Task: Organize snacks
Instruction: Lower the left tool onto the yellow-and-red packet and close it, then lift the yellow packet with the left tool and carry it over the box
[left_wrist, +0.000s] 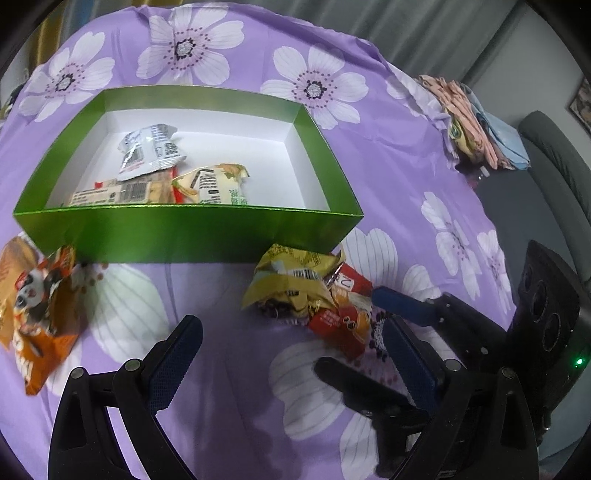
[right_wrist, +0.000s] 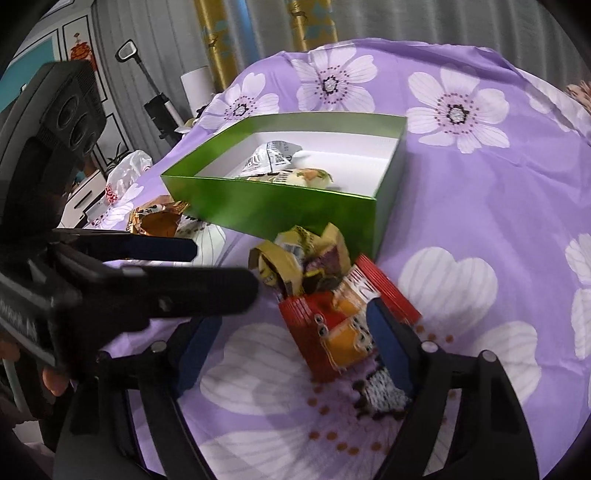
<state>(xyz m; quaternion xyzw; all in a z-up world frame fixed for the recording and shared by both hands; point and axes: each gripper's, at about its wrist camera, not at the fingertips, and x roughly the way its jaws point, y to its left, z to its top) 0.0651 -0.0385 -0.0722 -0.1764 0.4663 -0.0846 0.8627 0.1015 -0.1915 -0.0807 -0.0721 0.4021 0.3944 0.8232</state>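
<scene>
Purple flowered cloth (left_wrist: 388, 177) with a green box (left_wrist: 184, 232) at the far left, already holding three packets: a silver one (left_wrist: 151, 151) and two pale ones beside it. Just near of the box's right corner lie a crumpled yellow packet (left_wrist: 288, 288) and, touching it, a red packet (right_wrist: 332, 325). An orange packet (left_wrist: 40, 310) lies apart at the near left.

Right gripper (right_wrist: 291, 350): fingers apart, straddling the red packet's near end; whether a pad touches it cannot be told. Left gripper (left_wrist: 291, 362): fingers wide apart, holding nothing, low over the cloth near the same pile.

Handling, as judged: the packets look light, thin and crinkly, with slick film that yields under pressure and may slip. Contents could crush. Best hold is probably across a flat sealed edge or the narrow middle, closed gently.
</scene>
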